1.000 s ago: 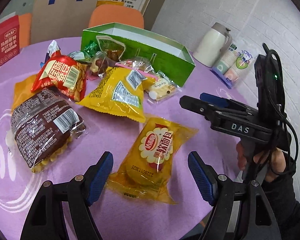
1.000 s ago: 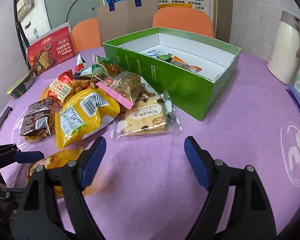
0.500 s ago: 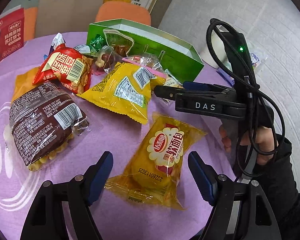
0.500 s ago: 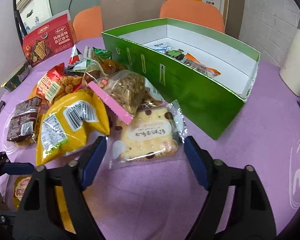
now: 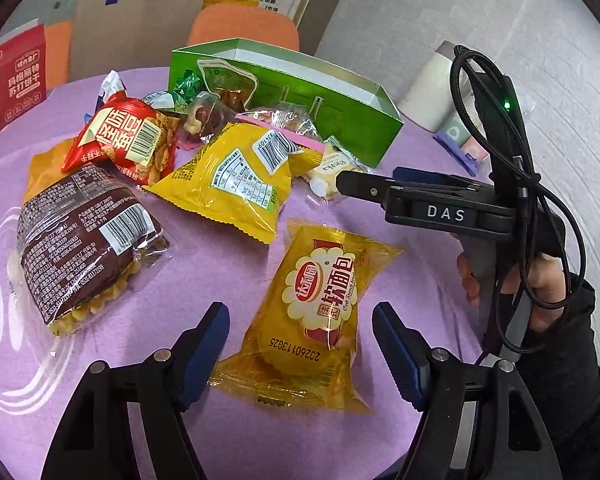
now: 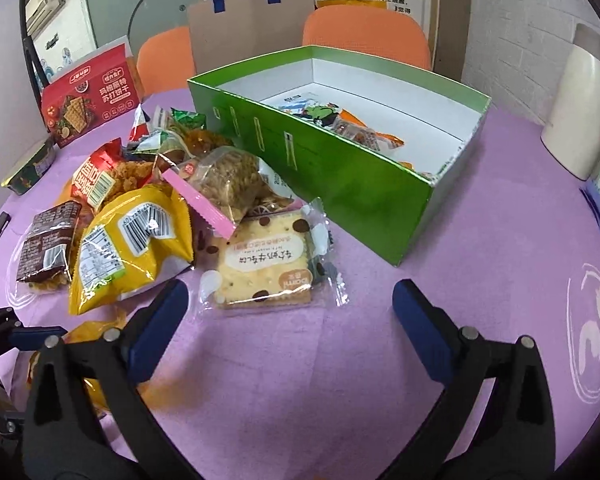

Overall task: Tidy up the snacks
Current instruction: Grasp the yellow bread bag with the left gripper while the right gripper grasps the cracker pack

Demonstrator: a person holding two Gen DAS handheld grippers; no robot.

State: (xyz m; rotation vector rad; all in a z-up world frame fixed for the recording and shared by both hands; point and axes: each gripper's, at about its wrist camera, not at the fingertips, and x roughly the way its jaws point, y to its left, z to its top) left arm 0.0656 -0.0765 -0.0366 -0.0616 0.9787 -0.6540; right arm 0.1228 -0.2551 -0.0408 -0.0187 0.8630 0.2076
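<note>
From the left wrist camera, the left gripper hangs spread wide over a purple table, its blue pads either side of a yellow soft-bread packet that lies flat and untouched between them. Beyond it, toward the table's middle, a brown-wrapped snack, a red chip bag and a yellow bag lie heaped, the pile running up against the near wall of a green box. The right gripper reaches in from the side, gripped by a gloved hand; side-on, its tip sits by a cracker packet beside the box. A white jug stands near the table's far edge.

From the right wrist camera, the right gripper is released and empty, fingers wide, poised just short of the cracker packet, which lies flat close beside the green box. A few wrapped snacks lie inside the box. A pink-edged clear bag leans over the cracker packet's far edge, the yellow bag beside it. A red biscuit carton stands near the far edge.
</note>
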